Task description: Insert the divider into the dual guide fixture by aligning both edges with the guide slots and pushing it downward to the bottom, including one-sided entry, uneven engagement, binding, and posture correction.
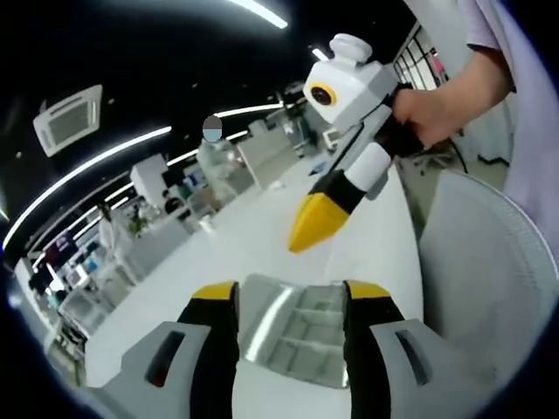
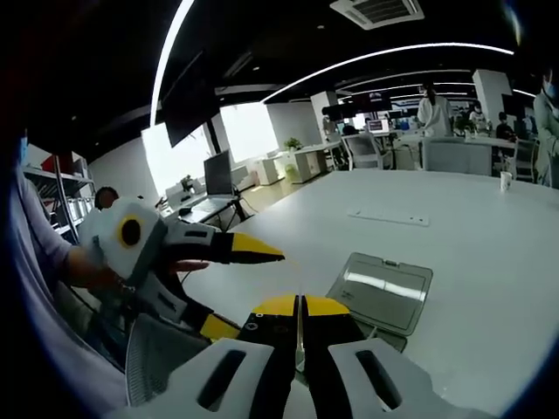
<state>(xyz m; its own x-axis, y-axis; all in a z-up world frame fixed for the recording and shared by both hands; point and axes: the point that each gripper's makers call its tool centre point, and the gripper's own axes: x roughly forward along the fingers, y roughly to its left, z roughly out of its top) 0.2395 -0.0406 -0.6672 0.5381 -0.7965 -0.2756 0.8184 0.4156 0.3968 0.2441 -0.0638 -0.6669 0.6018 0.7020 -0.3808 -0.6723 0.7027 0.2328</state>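
Overhead, both tools hung above the long white table point(image 2: 489, 262), neither touching the clear plastic tray with moulded compartments point(image 1: 301, 336) that lay flat on it, presumably the dual guide fixture. In the left gripper view the left gripper point(image 1: 290, 301) showed its two black, yellow-tipped jaws spread wide, the tray visible in the gap between them and nothing held; that stance read as a framing of the tray from above, perhaps to steady it. The right gripper point(image 2: 299, 305) looked along its own jaws in the right gripper view, the yellow tips pressed together with only a thin dark seam between them and nothing visibly caught there; it came into the left gripper view from the right as a white body with a yellow beak pointing down toward the tray, gripped by a person's hand point(image 1: 419, 109). Pointed so, it seemed to be poised for a reach rather than a push. The tray's compartments reflected the ceiling lights; from what could be made out they appeared to hold nothing, and no panel stood up from its slots. A flat, thin white strip point(image 2: 389, 217) lay farther off on the table, well apart from the tray; whether that was the divider could not be told. By that judgement the insertion had not begun, and the next move would call for picking the divider up first.
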